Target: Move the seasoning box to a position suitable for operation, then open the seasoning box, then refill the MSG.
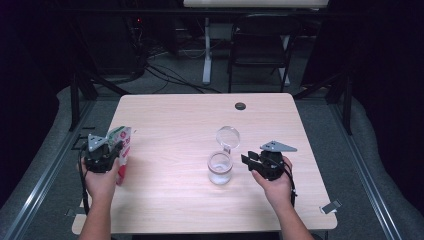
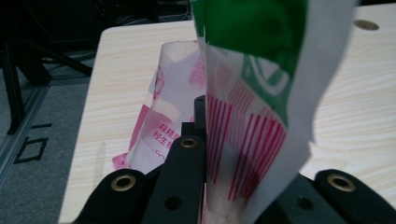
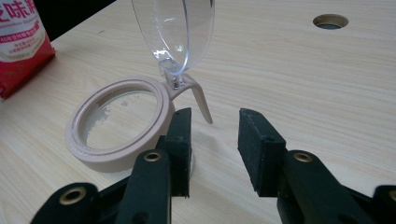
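Left gripper (image 1: 102, 155) is clamped on the seasoning bag (image 1: 121, 145) at the worktop's (image 1: 175, 210) left edge; right gripper (image 1: 257, 162) sits with jaws apart beside the jar (image 1: 220, 167) — lid (image 1: 228, 136) flipped up. Looks like pre-pour; next, steady the jar. Right gripper view reveals white residue inside — the high view can't.

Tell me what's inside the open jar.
Through the jar mouth, a little white powder clings to the inside. Its clear lid stands flipped up. The beige rim hides how much lies at the bottom.
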Demonstrator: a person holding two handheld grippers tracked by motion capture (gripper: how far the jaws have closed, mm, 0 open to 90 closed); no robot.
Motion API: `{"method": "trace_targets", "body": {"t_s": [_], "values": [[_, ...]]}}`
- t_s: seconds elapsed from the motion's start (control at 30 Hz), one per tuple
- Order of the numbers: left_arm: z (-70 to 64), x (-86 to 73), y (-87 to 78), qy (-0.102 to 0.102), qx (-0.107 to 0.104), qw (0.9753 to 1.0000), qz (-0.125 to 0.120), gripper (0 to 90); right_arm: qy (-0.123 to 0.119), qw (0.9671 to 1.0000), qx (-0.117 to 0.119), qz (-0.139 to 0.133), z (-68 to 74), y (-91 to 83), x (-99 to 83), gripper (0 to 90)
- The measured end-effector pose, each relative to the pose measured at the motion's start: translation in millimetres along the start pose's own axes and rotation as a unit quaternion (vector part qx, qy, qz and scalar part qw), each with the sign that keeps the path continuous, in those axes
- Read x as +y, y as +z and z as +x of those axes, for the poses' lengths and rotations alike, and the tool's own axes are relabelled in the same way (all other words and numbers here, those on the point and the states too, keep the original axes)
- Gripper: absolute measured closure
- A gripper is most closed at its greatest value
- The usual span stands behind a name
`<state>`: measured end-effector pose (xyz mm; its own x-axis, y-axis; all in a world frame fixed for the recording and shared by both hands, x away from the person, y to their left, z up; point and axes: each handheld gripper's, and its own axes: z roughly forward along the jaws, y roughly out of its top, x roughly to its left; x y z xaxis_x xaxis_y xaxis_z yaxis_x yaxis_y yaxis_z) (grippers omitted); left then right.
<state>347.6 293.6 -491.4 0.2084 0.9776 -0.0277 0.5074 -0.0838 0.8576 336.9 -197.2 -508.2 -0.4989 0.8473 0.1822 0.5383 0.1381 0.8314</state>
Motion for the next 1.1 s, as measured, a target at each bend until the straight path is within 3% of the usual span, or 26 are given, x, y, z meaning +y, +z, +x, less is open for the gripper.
{"method": "trace_targets", "body": {"t_s": [0.27,0.53,0.83,1.1], "values": [[9.3,13.1,-20.8,-0.005,0.0,0.9996,-0.028,90.0,0.001,1.0,-0.003,-0.001,-0.7,-1.3,-0.4,65.3],[-4.2,24.9,-33.0,0.017,-0.01,0.9988,-0.045,90.0,-0.001,1.0,-0.004,-0.004,0.9,-3.0,-1.5,65.3],[-24.1,31.1,-29.8,0.039,-0.059,0.9966,-0.044,90.0,0.0,1.0,-0.008,-0.005,-1.0,-6.5,-2.5,65.3],[-56.4,35.9,-22.9,0.082,-0.103,0.9906,-0.036,90.0,0.003,0.9999,-0.009,-0.011,-1.8,-8.9,-3.3,65.3]]}}
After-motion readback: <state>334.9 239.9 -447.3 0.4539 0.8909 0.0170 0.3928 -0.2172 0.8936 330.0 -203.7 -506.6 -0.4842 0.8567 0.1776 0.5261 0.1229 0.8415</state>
